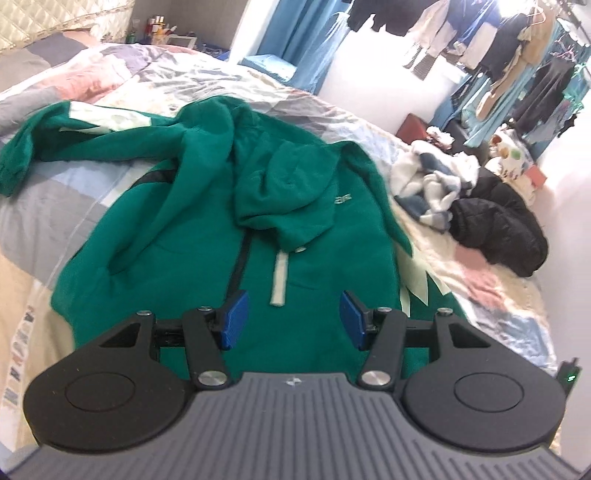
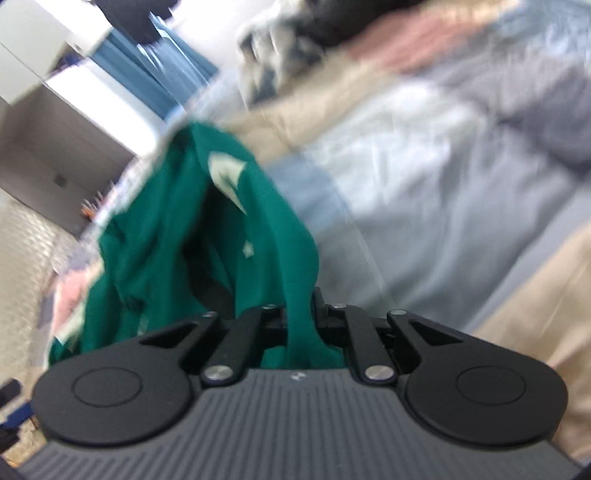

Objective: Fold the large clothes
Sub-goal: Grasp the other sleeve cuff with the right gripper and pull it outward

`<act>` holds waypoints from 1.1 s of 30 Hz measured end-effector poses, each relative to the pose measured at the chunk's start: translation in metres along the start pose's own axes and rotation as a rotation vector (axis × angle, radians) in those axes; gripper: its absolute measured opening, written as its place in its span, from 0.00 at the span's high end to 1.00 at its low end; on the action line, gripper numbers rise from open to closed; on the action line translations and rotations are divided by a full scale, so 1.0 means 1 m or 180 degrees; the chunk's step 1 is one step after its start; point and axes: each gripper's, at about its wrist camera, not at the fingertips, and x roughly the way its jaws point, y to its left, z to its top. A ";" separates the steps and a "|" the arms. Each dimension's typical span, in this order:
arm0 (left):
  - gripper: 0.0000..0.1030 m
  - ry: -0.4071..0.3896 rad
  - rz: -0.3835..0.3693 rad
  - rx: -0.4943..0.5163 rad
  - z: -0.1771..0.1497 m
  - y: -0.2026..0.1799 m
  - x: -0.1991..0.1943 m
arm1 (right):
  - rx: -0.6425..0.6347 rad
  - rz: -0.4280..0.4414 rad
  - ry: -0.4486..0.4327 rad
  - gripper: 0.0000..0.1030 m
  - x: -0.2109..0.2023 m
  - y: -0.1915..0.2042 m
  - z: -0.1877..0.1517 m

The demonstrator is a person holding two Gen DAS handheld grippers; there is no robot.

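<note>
Right tongs (image 2: 299, 314) apparently pinch hoodie (image 2: 221, 229).

A patchwork quilt (image 1: 155, 70) in pink, grey, blue and cream covers the bed. Near its right edge lie a black puffer jacket (image 1: 502, 221) and, touching it, a crumpled white-and-blue fleece (image 1: 428, 184). Beyond hang blue curtains (image 1: 306, 40) and a crowded rack of clothes (image 1: 509, 48) — bottles (image 1: 159, 29) line a shelf behind the bed.
</note>
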 end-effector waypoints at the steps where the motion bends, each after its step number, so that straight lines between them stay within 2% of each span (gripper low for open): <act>1: 0.41 0.0000 -0.0039 -0.0003 0.003 -0.004 0.001 | -0.0022 0.0034 -0.0106 0.91 -0.011 -0.001 0.013; 4: 0.41 -0.0010 -0.0138 0.0041 0.012 -0.022 0.008 | -0.0100 0.0059 -0.0410 0.92 -0.039 -0.002 0.057; 9: 0.41 -0.0070 -0.0319 0.0175 0.030 -0.065 0.022 | -0.0349 -0.0220 -0.1011 0.92 -0.071 0.000 0.147; 13: 0.41 -0.0116 -0.0398 0.0347 0.041 -0.097 0.045 | -0.0242 -0.0366 -0.1139 0.92 -0.073 -0.008 0.219; 16: 0.41 -0.0096 -0.0437 0.0494 0.039 -0.113 0.073 | -0.0292 -0.0586 -0.1311 0.92 -0.064 -0.008 0.265; 20: 0.41 0.0017 -0.0406 0.0535 0.027 -0.116 0.118 | -0.0253 -0.0755 -0.1412 0.92 -0.036 -0.011 0.320; 23: 0.41 0.0067 -0.0321 0.0605 0.011 -0.112 0.151 | -0.0363 -0.1050 -0.1535 0.92 -0.005 -0.012 0.349; 26: 0.41 0.0134 -0.0297 0.0633 -0.008 -0.101 0.180 | -0.0250 -0.1239 -0.1514 0.93 0.035 -0.029 0.375; 30: 0.41 0.0315 -0.0208 0.0719 -0.035 -0.087 0.217 | -0.0346 -0.1561 -0.1414 0.93 0.100 -0.053 0.394; 33: 0.41 0.0494 -0.0214 0.0694 -0.039 -0.078 0.240 | -0.0427 -0.1726 -0.1338 0.93 0.142 -0.072 0.393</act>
